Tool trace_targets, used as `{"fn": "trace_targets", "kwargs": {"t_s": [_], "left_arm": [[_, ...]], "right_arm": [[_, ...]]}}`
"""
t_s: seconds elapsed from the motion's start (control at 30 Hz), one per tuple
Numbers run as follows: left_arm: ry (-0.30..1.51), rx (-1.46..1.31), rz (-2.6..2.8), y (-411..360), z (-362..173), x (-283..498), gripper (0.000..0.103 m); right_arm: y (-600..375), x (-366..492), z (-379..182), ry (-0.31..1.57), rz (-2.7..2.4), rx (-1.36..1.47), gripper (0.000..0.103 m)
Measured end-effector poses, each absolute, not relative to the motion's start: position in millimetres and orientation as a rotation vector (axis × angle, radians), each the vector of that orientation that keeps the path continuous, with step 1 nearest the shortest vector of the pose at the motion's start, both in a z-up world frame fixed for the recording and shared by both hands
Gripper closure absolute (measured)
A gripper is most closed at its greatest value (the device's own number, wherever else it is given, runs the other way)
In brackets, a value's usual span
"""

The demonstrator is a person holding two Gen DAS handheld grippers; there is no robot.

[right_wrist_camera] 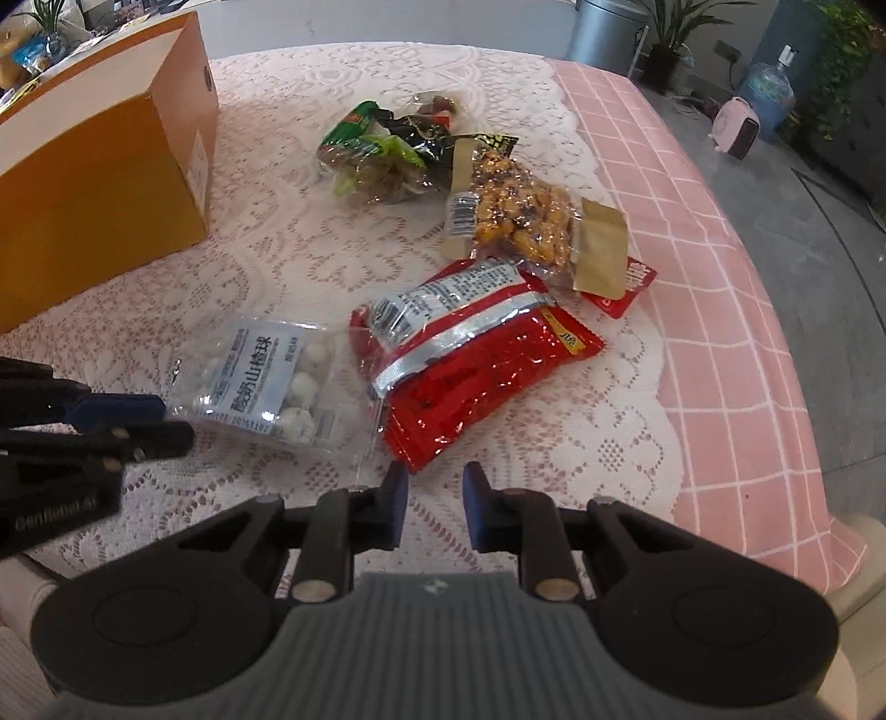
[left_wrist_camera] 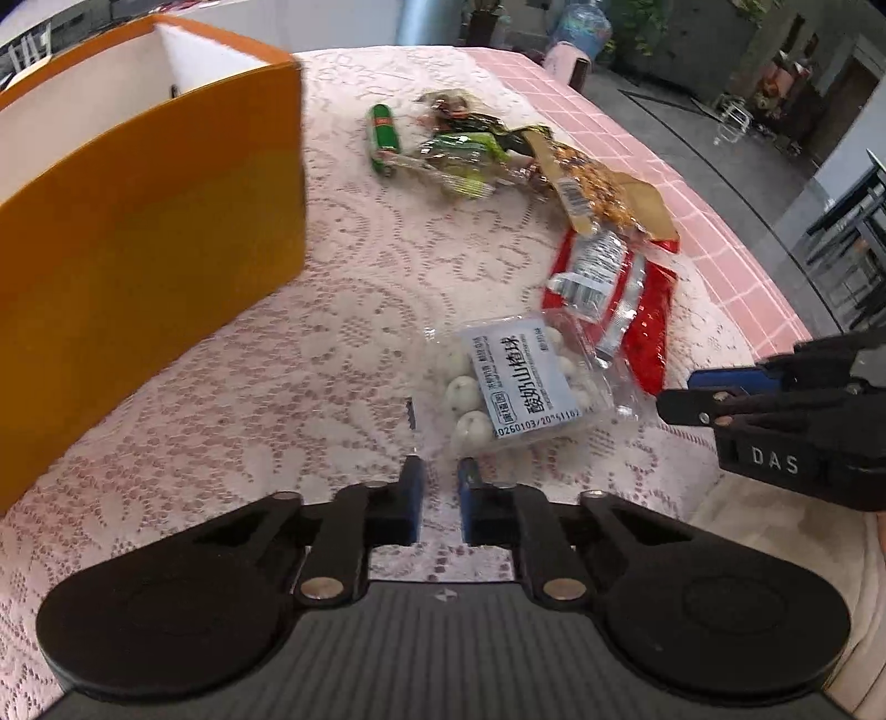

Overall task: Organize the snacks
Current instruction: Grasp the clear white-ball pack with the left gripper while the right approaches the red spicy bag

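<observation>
Both tongs, left tongs (left_wrist_camera: 440, 476) and right tongs (right_wrist_camera: 433, 487), narrowed and empty; thin edges of yogurt-ball packet (left_wrist_camera: 515, 382) and red packet (right_wrist_camera: 470, 360) may slip free.

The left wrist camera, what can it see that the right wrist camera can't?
Only the left wrist view shows the white inside of the orange box, a green sausage stick lying apart from the pile, and metal racks far right.

Only the right wrist view shows the box's end label, a grey bin and potted plants behind the table.

Both show the lace cloth, the clear pack of white balls, the red packet, the yellow snack bag, the green packets, a blue water jug and each other's hand-held gripper.
</observation>
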State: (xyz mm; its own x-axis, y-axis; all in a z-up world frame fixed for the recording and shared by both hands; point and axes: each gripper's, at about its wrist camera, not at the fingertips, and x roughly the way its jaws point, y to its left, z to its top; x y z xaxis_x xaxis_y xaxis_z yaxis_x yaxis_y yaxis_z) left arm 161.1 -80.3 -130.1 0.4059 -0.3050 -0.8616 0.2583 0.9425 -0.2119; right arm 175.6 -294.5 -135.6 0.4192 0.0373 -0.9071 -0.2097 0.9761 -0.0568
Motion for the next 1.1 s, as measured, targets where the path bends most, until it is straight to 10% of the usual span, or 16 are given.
{"fn": "trace_targets", "kwargs": {"t_s": [0.6,0.8,1.1], "left_arm": [[1.160,-0.127,-0.500,-84,-115,133,0.092],[1.023,-0.041,-0.527,-82,-101,129,0.048],[0.911,0.195,-0.632,-107,-102,135,0.018]], "right_arm": [[-304,174,-129,1.104,0.174,-0.076,0.083],[-310,173,-127,1.093,0.156,-0.032,0.082],[-324,173,-124,1.074,0.130,0.080,0.063]]}}
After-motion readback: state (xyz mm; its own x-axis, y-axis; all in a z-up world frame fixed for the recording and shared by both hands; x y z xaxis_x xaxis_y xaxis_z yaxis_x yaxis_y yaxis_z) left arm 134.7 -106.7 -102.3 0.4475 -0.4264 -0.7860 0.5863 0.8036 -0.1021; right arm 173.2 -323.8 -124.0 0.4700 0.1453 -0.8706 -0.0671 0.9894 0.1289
